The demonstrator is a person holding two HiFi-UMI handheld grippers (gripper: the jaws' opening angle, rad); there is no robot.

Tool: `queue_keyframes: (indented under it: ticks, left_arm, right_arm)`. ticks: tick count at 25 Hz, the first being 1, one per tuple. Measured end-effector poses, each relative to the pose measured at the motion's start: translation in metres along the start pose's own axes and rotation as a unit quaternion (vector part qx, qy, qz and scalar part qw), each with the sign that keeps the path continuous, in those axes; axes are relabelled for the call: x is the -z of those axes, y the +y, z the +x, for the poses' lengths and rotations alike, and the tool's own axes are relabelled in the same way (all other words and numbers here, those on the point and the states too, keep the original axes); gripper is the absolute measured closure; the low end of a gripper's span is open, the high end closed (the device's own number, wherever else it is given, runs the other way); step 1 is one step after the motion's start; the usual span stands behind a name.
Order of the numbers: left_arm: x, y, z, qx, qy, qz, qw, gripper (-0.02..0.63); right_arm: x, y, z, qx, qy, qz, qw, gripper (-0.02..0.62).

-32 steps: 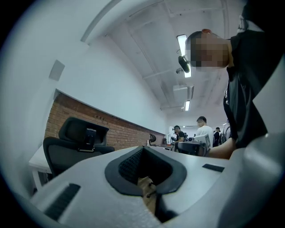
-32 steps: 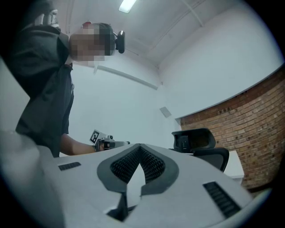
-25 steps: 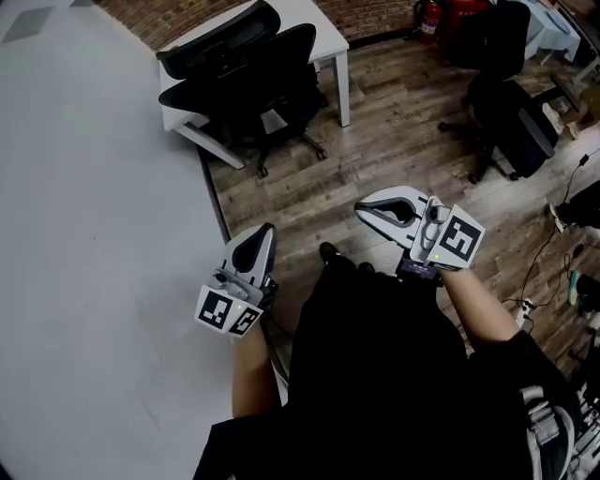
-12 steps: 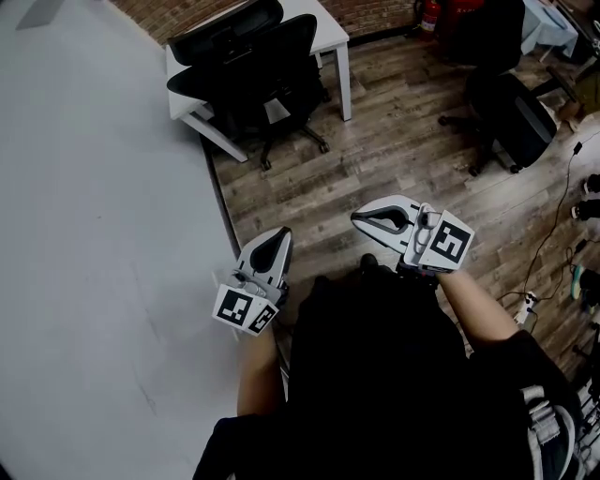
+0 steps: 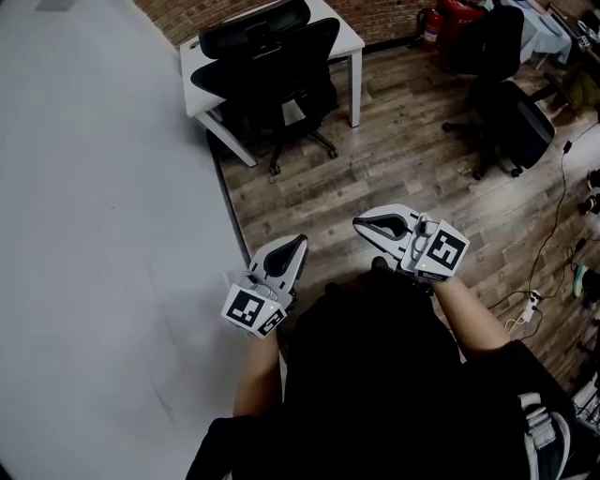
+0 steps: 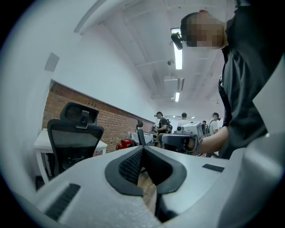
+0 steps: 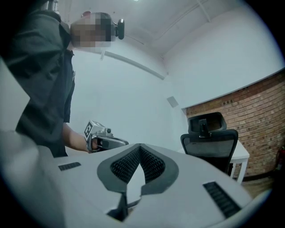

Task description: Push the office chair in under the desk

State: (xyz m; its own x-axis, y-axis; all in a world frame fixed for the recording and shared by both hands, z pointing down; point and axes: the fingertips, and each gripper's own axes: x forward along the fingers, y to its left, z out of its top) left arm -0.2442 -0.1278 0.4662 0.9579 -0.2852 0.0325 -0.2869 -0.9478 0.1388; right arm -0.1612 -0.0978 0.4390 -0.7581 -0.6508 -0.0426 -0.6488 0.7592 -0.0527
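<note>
The black office chair stands at the white desk at the top of the head view, its seat partly under the desktop. Both grippers hang well short of it over the wood floor, in front of the person's dark shirt. My left gripper is shut and holds nothing. My right gripper is shut and empty too. The left gripper view looks past its closed jaws at the chair back and the right gripper. The right gripper view shows the chair, the desk and the left gripper.
A white wall fills the left of the head view. Two more black chairs and a red extinguisher stand at the upper right. Cables trail on the floor at right. Several people stand far back.
The chair and desk have slid rightward in the head view. My left gripper has shifted right, closer to the right one, which has dropped slightly. Both stay shut.
</note>
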Motion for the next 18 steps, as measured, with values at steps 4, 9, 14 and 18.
queue_keyframes:
  ticks: [4, 9, 14, 18]
  left_arm:
    - [-0.008, 0.007, -0.01, 0.014, -0.01, 0.015, 0.9997, 0.591]
    - [-0.013, 0.016, -0.021, 0.033, -0.02, 0.02, 0.9991, 0.591]
    - [-0.014, 0.017, -0.023, 0.053, -0.032, 0.018, 0.9979, 0.591]
    - [-0.013, 0.015, -0.022, 0.069, -0.041, 0.016, 0.9967, 0.591]
  right_arm:
    - [0.005, 0.009, 0.014, 0.019, 0.01, -0.017, 1.0, 0.591]
    - [0.015, 0.015, 0.022, 0.056, 0.051, -0.02, 0.997, 0.591]
    - [0.015, 0.018, 0.023, 0.076, 0.059, -0.033, 0.995, 0.591]
    - [0.018, 0.018, 0.024, 0.091, 0.066, -0.032, 0.993, 0.591]
